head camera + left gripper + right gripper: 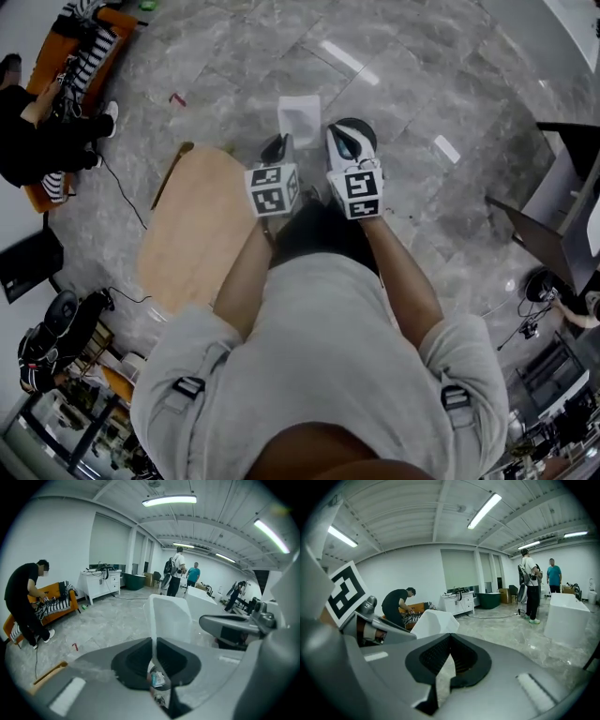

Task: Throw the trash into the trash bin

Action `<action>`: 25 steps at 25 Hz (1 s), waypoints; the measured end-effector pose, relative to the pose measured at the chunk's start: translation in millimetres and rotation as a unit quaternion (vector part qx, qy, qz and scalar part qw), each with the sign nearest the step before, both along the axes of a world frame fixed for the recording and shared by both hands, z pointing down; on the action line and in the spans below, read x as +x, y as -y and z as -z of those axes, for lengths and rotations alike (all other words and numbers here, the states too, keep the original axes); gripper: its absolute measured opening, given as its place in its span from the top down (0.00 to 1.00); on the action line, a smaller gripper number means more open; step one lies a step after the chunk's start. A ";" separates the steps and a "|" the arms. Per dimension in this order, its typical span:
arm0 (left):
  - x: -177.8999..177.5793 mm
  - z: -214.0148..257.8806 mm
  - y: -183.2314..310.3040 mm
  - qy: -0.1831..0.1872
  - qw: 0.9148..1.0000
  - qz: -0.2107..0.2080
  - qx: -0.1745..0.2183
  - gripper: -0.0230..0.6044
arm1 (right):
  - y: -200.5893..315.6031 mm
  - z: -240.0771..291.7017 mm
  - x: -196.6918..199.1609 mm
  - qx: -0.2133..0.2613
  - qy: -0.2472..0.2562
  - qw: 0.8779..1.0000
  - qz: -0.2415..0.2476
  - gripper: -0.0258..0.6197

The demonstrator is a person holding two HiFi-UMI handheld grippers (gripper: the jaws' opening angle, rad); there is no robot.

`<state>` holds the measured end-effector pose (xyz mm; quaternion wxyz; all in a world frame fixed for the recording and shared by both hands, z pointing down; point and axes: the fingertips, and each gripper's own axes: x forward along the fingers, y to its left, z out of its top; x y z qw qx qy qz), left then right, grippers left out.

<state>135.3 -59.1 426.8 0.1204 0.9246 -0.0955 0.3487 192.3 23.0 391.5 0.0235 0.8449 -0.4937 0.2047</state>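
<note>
Tightly on white container, both fingers

The near side of the white container is hidden by the left gripper and right gripper — the scraps under it are too blurred to be named.

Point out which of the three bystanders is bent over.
The person in black at the orange sofa; the person in white and the person in teal stand upright.

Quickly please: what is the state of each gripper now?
Left gripper: closed on the edge of the white bag.
Right gripper: closed, seemingly on the white bag too.
</note>
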 end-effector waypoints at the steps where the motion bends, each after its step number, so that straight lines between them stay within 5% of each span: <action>1: 1.1 -3.7 -0.6 0.002 1.000 -0.004 -0.004 0.88 | -1.2 -2.7 1.5 -0.005 -0.001 1.000 -0.003 0.95; 14: 8.5 -65.3 -46.0 0.024 0.993 -0.100 -0.057 0.88 | -61.7 -63.7 -10.0 -0.071 0.029 0.991 -0.112 0.95; 25: 21.2 -145.6 -90.0 0.068 0.982 -0.168 -0.056 0.88 | -116.9 -149.2 -2.8 -0.059 0.083 0.977 -0.185 0.95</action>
